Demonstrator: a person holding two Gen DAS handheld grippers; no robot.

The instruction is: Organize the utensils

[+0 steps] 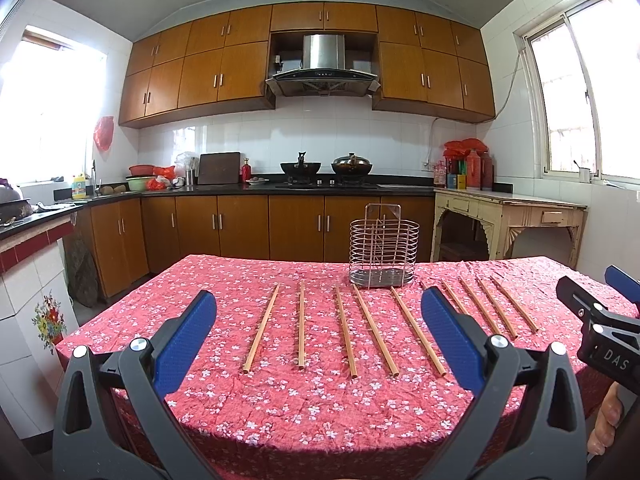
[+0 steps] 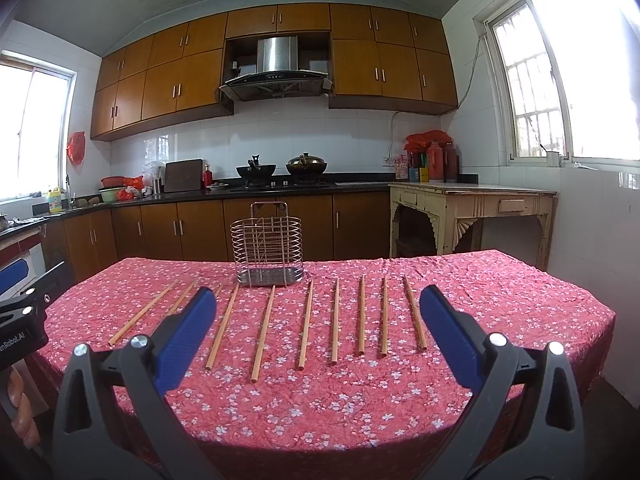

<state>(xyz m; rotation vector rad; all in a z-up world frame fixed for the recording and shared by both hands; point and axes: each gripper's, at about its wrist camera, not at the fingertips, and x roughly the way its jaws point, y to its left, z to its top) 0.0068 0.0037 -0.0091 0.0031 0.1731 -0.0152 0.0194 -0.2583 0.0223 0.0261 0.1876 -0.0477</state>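
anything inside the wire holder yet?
Wire holder looks empty: only its own dividers and metal base tray show. Chopsticks all lie on the tablecloth. Tray floor partly hidden.

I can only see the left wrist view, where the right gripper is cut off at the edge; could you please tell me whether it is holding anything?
Observer: No, the right gripper is open and empty.
Operator: Thank you. Is anything lying to the right of the chopstick row?
Observer: No, past the rightmost chopstick there is only bare tablecloth out to the table's edge.
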